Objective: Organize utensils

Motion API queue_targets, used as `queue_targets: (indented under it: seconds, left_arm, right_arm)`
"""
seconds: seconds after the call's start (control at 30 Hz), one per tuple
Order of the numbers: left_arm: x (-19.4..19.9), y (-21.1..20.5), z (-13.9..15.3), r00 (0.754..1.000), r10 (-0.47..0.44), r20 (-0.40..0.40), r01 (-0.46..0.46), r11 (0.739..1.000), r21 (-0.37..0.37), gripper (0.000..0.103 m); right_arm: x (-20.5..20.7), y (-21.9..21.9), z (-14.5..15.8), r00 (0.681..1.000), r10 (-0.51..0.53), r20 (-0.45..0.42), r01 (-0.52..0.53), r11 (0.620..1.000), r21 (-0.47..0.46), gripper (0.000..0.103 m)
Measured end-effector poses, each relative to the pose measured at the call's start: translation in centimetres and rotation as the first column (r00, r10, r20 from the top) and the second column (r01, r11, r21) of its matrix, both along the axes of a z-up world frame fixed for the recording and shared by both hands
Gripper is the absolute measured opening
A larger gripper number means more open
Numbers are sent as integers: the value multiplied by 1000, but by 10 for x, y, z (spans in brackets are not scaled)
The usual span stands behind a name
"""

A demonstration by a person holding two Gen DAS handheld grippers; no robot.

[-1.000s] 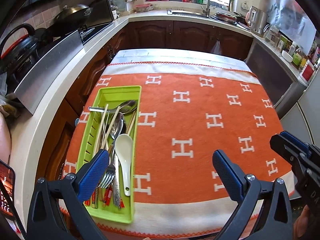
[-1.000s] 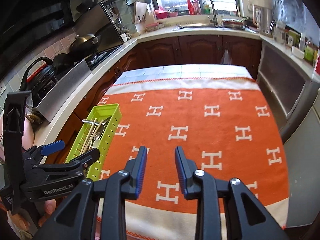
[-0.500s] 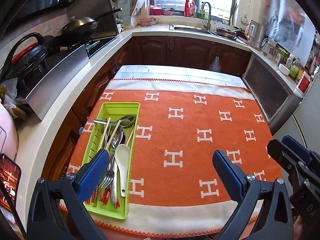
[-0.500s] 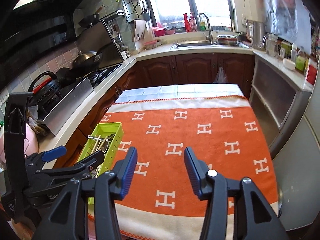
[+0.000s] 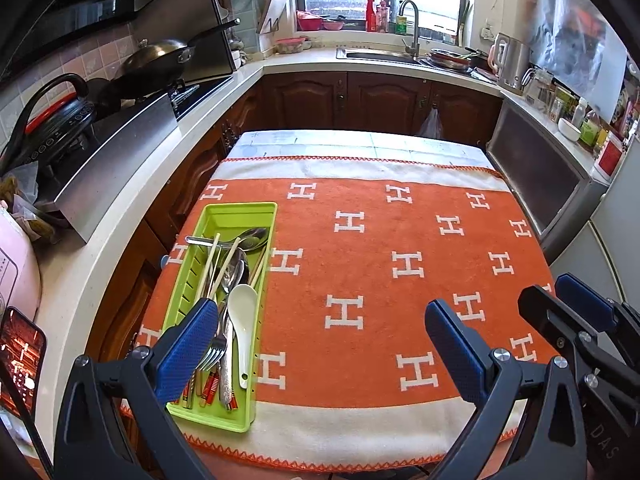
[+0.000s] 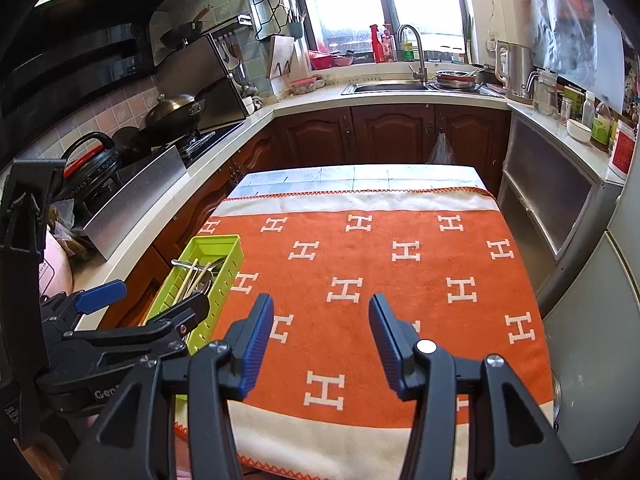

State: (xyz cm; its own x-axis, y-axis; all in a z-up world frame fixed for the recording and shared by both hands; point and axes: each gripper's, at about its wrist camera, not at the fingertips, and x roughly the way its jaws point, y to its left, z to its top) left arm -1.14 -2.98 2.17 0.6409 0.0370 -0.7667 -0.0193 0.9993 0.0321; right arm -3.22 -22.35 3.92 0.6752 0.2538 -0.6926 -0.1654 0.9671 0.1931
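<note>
The green tray (image 5: pixel 236 216) lies to the left of the left gripper (image 5: pixel 320 344), on the left part of the orange cloth (image 5: pixel 380 248) that covers the counter (image 5: pixel 360 140); the near end of the tray sits under the left jaw, while its far end reaches well ahead of it. Inside the tray the utensils lie mixed together lengthwise: a white spoon (image 5: pixel 243 320) just right of the left jaw, a fork (image 5: pixel 212 354) partly hidden behind that jaw, pale chopsticks (image 5: pixel 214 264) crossing a metal spoon (image 5: pixel 250 238) farther ahead, and red-handled pieces (image 5: pixel 210 386) at the near end. The left gripper hovers above the cloth with its jaws spread wide and nothing between them; only bare orange cloth with white H marks shows in the gap. To the right of it, near but apart, the right gripper (image 6: pixel 322 342) also hangs above the cloth; its jaws are released, fully apart, with nothing between them; the tray lies well to the left of these jaws, beyond the left gripper. Right of the right jaws the cloth runs to the counter's edge.
</note>
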Motion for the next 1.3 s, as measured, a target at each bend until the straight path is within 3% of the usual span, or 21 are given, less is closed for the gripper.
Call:
queue_targets:
  seconds: [1.3]
  left_arm:
    - [7,-7,-10,999,20,-33,-20,1000,13,102]
  right_arm:
    - [7,-4,-8,1000,2,-21,-1,1000,13,50]
